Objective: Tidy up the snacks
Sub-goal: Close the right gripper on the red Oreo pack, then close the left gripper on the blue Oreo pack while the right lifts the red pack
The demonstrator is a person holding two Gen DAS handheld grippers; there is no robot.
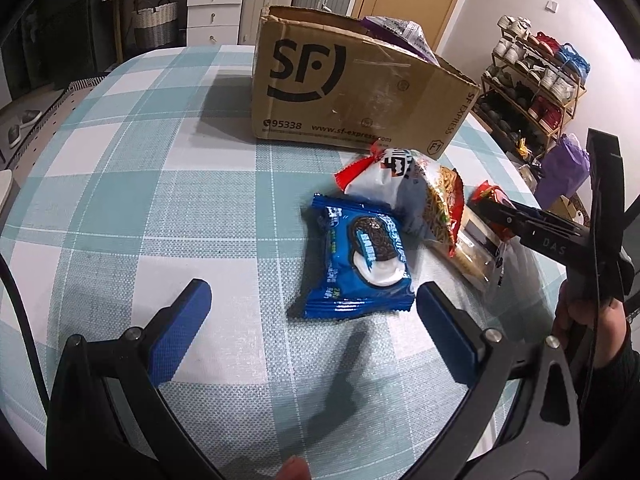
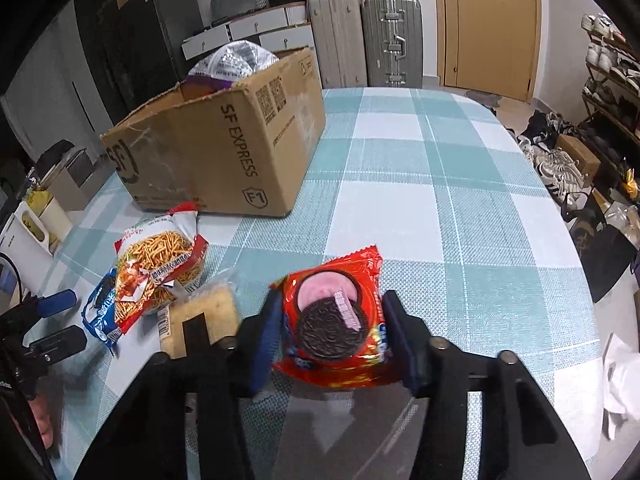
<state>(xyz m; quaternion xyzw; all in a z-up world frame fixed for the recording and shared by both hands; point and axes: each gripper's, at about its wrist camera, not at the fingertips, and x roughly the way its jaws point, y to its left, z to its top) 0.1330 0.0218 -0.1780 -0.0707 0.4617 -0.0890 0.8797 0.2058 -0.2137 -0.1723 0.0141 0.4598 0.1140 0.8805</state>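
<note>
My left gripper [image 1: 314, 304] is open just above the table, its blue pads either side of the near end of a blue Oreo packet [image 1: 356, 264]. My right gripper [image 2: 334, 330] is shut on a red Oreo packet [image 2: 336, 320] and holds it off the table; it shows in the left wrist view [image 1: 500, 208] too. A noodle-snack bag [image 2: 160, 264] and a clear-wrapped cracker pack [image 2: 204, 312] lie between the two. An open SF cardboard box [image 1: 352, 92] stands behind, with a purple bag [image 2: 232, 60] inside.
The table has a teal and white checked cloth [image 2: 440, 200]. A shoe rack [image 1: 532, 84] stands beyond its right edge, suitcases [image 2: 388, 44] and drawers behind it. White paper [image 2: 620, 380] lies at the table's right edge.
</note>
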